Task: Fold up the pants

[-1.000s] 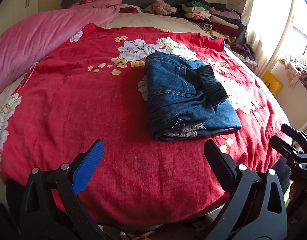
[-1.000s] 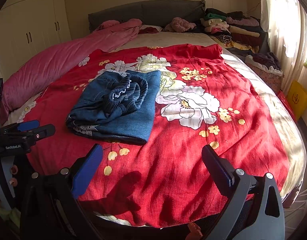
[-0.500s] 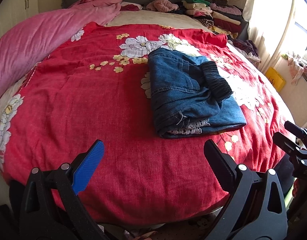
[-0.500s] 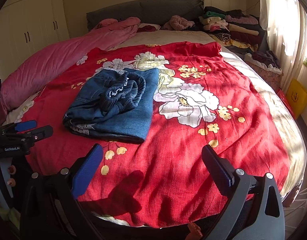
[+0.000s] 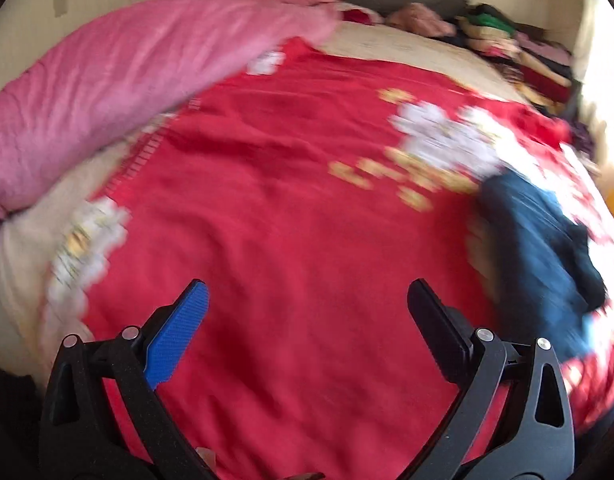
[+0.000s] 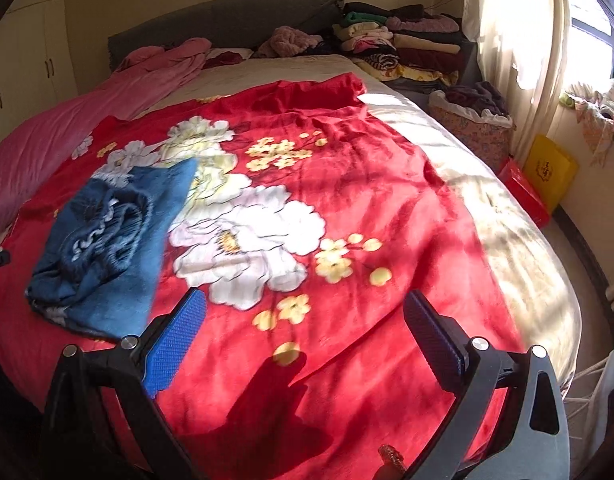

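While 1 folded pants (image 6: 103,248) lies on blanket (image 6: 367,200), 2 tongs gape empty.

Black claw (image 5: 307,300) frames — silver screws (one blue textured pad each).

Right tool (image 6: 305,304): jaws spread wide, nothing between them, held above near edge of red floral blanket (image 6: 367,200). Folded blue pants (image 6: 111,248) lie on blanket at 10 o'clock from tool, elastic waistband bunched on top, frayed hem at near left corner. Pink quilt (image 6: 47,140) along bed's left side, 10 to 11 o'clock. Stack of folded clothes (image 6: 399,44) at 1 o'clock, by grey headboard (image 6: 227,20). Yellow bag (image 6: 551,168) on floor at 2 o'clock, under window. Tool shadow falls on blanket at 6 o'clock.
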Demonstrator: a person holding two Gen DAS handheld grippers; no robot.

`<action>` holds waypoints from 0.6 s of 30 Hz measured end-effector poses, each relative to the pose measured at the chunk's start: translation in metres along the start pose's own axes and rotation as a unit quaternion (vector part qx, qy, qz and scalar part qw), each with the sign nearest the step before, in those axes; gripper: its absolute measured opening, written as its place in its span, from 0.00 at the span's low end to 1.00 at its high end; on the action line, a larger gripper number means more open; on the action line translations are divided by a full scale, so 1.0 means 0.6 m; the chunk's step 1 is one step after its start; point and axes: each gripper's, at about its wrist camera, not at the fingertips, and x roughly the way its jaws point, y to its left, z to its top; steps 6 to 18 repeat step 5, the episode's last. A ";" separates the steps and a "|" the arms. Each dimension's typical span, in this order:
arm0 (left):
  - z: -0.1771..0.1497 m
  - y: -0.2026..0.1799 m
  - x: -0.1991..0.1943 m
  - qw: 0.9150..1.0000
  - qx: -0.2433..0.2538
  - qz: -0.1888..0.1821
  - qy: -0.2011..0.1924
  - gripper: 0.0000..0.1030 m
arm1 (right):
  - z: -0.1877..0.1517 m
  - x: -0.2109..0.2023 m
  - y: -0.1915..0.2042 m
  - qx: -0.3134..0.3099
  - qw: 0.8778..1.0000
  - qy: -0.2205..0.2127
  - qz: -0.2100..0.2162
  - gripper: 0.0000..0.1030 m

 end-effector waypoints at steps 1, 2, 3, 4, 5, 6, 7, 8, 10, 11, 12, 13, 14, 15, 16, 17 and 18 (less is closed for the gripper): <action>0.023 0.021 0.021 1.000 -0.011 0.016 0.003 0.91 | 0.019 0.021 -0.030 0.014 1.000 0.002 -0.018 0.96; 0.046 0.040 0.044 0.999 -0.019 0.033 0.010 0.91 | 0.038 0.045 -0.061 0.030 0.999 0.005 -0.037 0.96; 0.072 0.063 0.075 0.998 -0.029 0.051 0.020 0.91 | 0.058 0.069 -0.097 0.050 0.997 0.008 -0.062 0.96; 0.092 0.080 0.102 0.997 -0.035 0.053 0.035 0.91 | 0.075 0.093 -0.130 0.067 0.994 0.012 -0.081 0.96; 0.109 0.098 0.132 0.996 -0.044 0.051 0.052 0.91 | 0.092 0.120 -0.163 0.084 0.991 0.018 -0.099 0.96; 0.109 0.098 0.132 0.996 -0.044 0.051 0.052 0.91 | 0.092 0.120 -0.163 0.084 0.991 0.018 -0.099 0.96; 0.109 0.098 0.132 0.996 -0.044 0.051 0.052 0.91 | 0.092 0.120 -0.163 0.084 0.991 0.018 -0.099 0.96; 0.109 0.098 0.132 0.996 -0.044 0.051 0.052 0.91 | 0.092 0.120 -0.163 0.084 0.991 0.018 -0.099 0.96; 0.109 0.098 0.132 0.996 -0.044 0.051 0.052 0.91 | 0.092 0.120 -0.163 0.084 0.991 0.018 -0.099 0.96; 0.109 0.098 0.132 0.996 -0.044 0.051 0.052 0.91 | 0.092 0.120 -0.163 0.084 0.991 0.018 -0.099 0.96; 0.109 0.098 0.132 0.996 -0.044 0.051 0.052 0.91 | 0.092 0.120 -0.163 0.084 0.991 0.018 -0.099 0.96; 0.109 0.098 0.132 0.996 -0.044 0.051 0.052 0.91 | 0.092 0.120 -0.163 0.084 0.991 0.018 -0.099 0.96; 0.109 0.098 0.132 0.996 -0.044 0.051 0.052 0.91 | 0.092 0.120 -0.163 0.084 0.991 0.018 -0.099 0.96; 0.109 0.098 0.132 0.996 -0.044 0.051 0.052 0.91 | 0.092 0.120 -0.163 0.084 0.991 0.018 -0.099 0.96; 0.109 0.098 0.132 0.996 -0.044 0.051 0.052 0.91 | 0.092 0.120 -0.163 0.084 0.991 0.018 -0.099 0.96; 0.109 0.098 0.132 0.996 -0.044 0.051 0.052 0.91 | 0.092 0.120 -0.163 0.084 0.991 0.018 -0.099 0.96; 0.109 0.098 0.132 0.996 -0.044 0.051 0.052 0.91 | 0.092 0.120 -0.163 0.084 0.991 0.018 -0.099 0.96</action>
